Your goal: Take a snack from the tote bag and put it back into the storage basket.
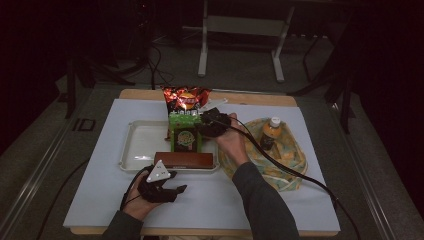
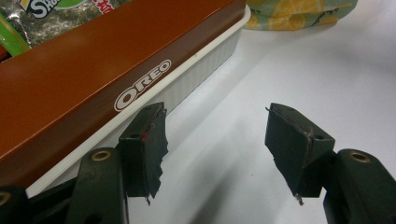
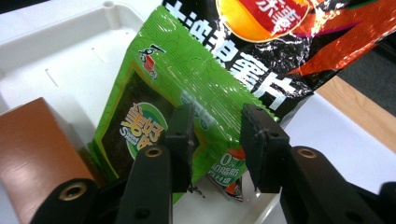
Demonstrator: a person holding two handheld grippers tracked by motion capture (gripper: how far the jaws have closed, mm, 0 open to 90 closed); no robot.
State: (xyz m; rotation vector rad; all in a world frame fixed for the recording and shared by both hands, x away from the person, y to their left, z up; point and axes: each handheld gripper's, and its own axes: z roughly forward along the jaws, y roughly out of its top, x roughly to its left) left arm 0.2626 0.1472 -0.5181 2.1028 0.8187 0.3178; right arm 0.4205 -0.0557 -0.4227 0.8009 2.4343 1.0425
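A white tray (image 1: 137, 145) holds a green seaweed snack packet (image 1: 185, 135), with a red-and-black chips bag (image 1: 186, 98) behind it and a brown Oreo box (image 1: 183, 160) along its near rim. My right gripper (image 1: 204, 122) hovers at the packet's right edge. In the right gripper view, its jaws (image 3: 217, 140) stand apart with the green packet (image 3: 154, 88) showing between them, and the pads are not pressing on it. My left gripper (image 2: 217, 135) rests open and empty on the white table, just in front of the Oreo box (image 2: 93, 70) and the tray wall (image 2: 205, 56).
A yellow-and-green patterned cloth bag (image 1: 290, 155) lies to the right of the tray with an orange drink bottle (image 1: 270, 132) standing in it. The right gripper's cable trails over it to the table's right edge. A white board (image 1: 210, 205) covers the table.
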